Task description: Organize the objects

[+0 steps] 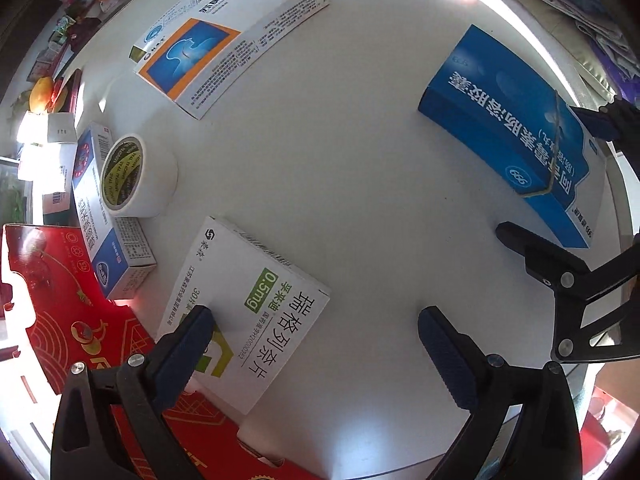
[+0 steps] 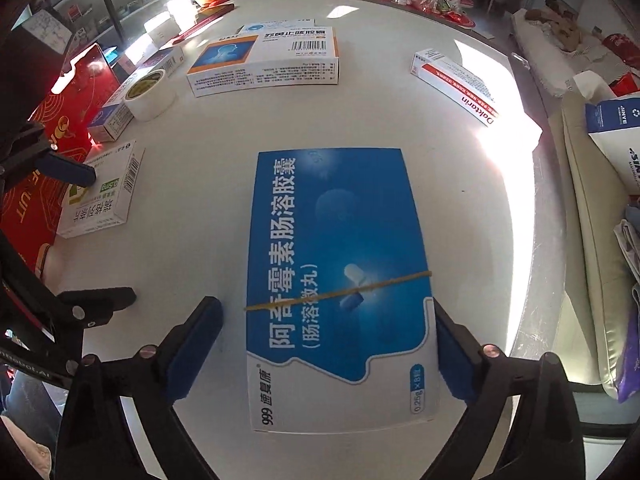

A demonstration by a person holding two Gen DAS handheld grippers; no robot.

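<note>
A blue medicine box (image 2: 336, 272) with a rubber band around it lies flat on the white table; it also shows in the left wrist view (image 1: 516, 136). My right gripper (image 2: 328, 316) is open and straddles the near end of this box, with a gap between the left finger and the box. A white and green box (image 1: 256, 312) lies at the table's near left, also seen in the right wrist view (image 2: 100, 196). My left gripper (image 1: 316, 320) is open, with its left finger over that white box.
A roll of white tape (image 1: 138, 178) stands beside a small blue and white box (image 1: 100, 208). A large orange and blue box (image 1: 228, 36) lies further back. A red gift box (image 1: 72, 320) sits at the left edge. A Daktarin box (image 2: 456, 84) lies far right.
</note>
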